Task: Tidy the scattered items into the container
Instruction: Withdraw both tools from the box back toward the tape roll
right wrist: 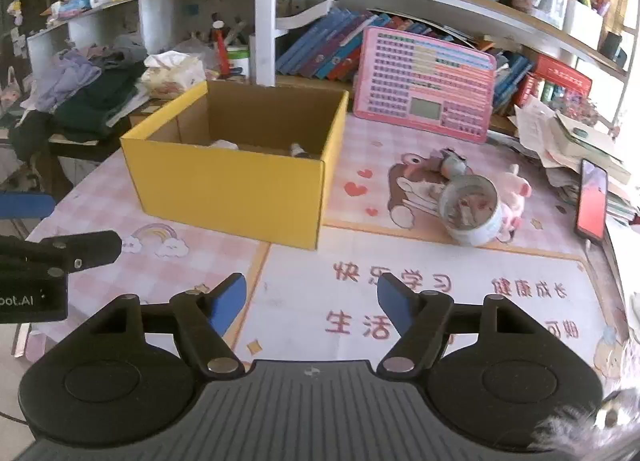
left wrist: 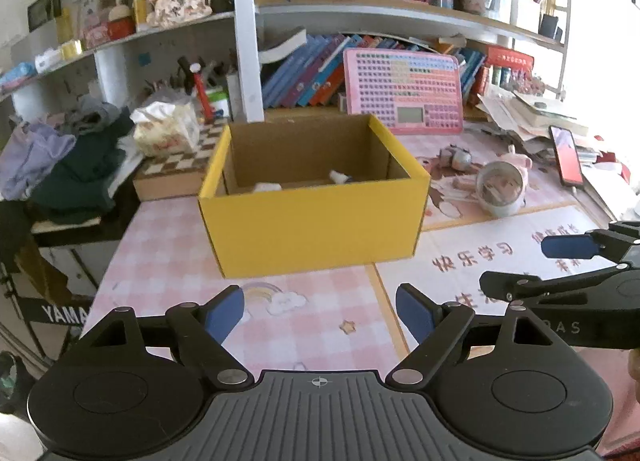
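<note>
Yellow box sits dead ahead of the left gripper, top open so items can drop in; two pale things lie inside, mostly hidden behind its front wall. Right gripper faces the tipped white cup and pink plush, ahead to its right. Both tongs gape wide, empty. The cup's contents are too blurred to name.

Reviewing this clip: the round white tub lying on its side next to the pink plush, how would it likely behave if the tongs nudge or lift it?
The white tub lies on its side, so a nudge would probably roll it across the mat. Its open mouth shows loose bits inside, which could spill if it tips further. The wall looks smooth and curved, so the tongs may slip; the pink plush behind it might block it from rolling that way.
</note>
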Tool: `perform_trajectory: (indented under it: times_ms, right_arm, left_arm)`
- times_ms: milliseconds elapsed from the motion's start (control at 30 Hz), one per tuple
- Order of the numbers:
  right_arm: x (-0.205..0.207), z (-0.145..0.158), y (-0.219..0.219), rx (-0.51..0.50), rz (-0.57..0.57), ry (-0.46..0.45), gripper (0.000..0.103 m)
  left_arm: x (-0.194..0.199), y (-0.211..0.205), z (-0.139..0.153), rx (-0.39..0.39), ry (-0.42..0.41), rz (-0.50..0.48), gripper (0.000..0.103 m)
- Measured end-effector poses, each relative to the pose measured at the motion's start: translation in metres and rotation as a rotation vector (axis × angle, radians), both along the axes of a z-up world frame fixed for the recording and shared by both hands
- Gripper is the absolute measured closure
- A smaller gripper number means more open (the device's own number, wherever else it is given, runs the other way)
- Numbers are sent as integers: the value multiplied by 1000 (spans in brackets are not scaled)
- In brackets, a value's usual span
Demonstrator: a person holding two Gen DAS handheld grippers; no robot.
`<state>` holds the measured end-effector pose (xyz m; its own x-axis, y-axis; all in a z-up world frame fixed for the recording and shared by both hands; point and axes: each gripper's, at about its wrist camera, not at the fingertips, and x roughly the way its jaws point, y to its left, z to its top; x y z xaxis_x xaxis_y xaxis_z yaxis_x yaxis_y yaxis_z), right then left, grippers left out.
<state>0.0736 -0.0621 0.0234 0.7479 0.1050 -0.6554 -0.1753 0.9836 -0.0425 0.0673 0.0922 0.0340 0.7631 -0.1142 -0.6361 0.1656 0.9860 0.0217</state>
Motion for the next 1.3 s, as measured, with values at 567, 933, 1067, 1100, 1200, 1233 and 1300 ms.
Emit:
perform_trajectory:
  times_ms: [567,933,1067,1100,1200,1233,1300]
  right_arm:
    - [-35,-15,-22,-30,-98,-47,23]
    - [-33,-28,-61,2,-203,8,20]
    - [-33,-32,-69,-14,-190,25,20]
    - [-33,-32,-71,-19,-189,28,20]
    - [-33,-33,-84,-38,-194,38,19]
    - [-33,-33,-89,-45,-197,42,19]
    - [-33,-34,-101,-56,-204,46,19]
  left_arm:
    - [-15,-17,-25,-13,64,-17,17]
    - [-11,-40,-35,-5,111,-37,17]
    - [-6,-51,-39,-13,130,-43,17]
    - [-5,-55,-40,-17,136,-48,17]
    - [2,-72,-43,-28,152,-71,17]
    - [3,-77,-44,-32,155,-78,17]
    - [9,-92,-47,-41,161,-97,17]
